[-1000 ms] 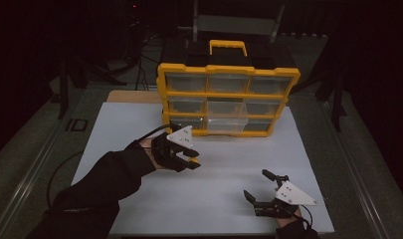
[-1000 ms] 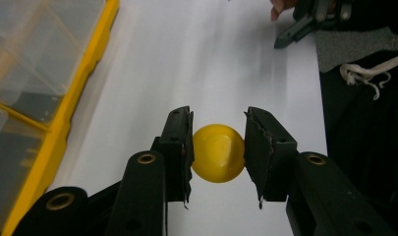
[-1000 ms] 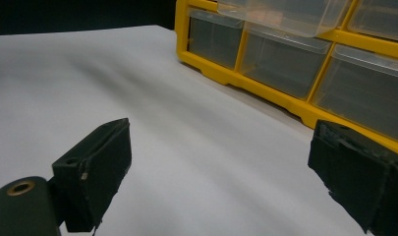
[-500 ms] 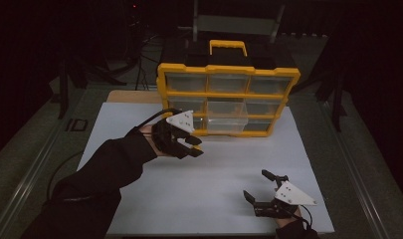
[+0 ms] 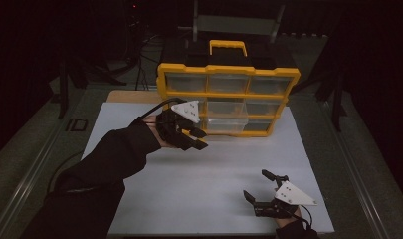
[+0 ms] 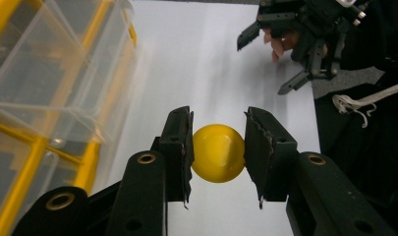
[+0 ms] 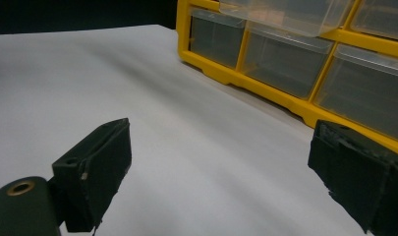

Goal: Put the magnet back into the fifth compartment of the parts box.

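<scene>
You are lifting your left gripper (image 5: 196,139), pinching the yellow ball (image 6: 218,153), nearer the organizer's (image 5: 228,74) pulled-out drawer (image 5: 227,124), while your right gripper (image 5: 261,191) is resting spread.

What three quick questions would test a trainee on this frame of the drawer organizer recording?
1. True or false: the left gripper has its jaws closed on a yellow ball.
2. How do the right gripper's jaws stand: A) shut on a ball, B) wide apart with nothing between them, C) clamped on a drawer?
3. Fill in: the left gripper is held in front of the yellow drawer organizer, where one clear drawer in its ______ column is pulled out.

Key
1. True: the ball sits between both pads.
2. B: the right gripper rests low over the white tabletop, near the person.
3. Middle.
</scene>
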The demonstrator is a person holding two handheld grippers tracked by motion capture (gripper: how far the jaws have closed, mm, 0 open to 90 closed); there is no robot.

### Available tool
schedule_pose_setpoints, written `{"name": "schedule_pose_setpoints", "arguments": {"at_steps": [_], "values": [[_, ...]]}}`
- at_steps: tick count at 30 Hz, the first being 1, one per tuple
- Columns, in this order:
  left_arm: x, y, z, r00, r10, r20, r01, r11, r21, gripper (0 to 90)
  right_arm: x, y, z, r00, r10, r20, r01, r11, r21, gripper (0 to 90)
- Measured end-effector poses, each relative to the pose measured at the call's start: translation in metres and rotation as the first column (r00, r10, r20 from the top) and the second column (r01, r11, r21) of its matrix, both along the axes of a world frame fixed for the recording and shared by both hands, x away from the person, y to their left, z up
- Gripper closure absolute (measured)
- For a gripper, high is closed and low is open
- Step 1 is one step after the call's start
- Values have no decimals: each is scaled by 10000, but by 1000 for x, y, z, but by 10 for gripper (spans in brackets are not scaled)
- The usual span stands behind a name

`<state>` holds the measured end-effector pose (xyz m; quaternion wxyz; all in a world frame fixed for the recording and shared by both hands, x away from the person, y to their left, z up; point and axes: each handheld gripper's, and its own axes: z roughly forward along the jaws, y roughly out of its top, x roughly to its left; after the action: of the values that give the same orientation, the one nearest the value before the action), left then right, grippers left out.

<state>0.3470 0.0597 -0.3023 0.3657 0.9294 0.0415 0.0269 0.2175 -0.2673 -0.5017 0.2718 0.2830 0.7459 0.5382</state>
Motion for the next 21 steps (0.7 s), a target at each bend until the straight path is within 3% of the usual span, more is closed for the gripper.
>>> {"name": "schedule_pose_setpoints", "arguments": {"at_steps": [8,15,21], "values": [[9,-4,13,10000,0,-49,-2,9995,-315,642,0,0,0,10000,-16,3,16,10000,-10,93],[19,-9,19,9999,-86,-116,83,9996,-254,642,0,-1,0,10000,-37,20,37,10000,-31,94],[28,-12,25,9999,127,-103,-131,9993,-360,642,0,-1,0,10000,-91,27,91,10000,-36,94]]}}
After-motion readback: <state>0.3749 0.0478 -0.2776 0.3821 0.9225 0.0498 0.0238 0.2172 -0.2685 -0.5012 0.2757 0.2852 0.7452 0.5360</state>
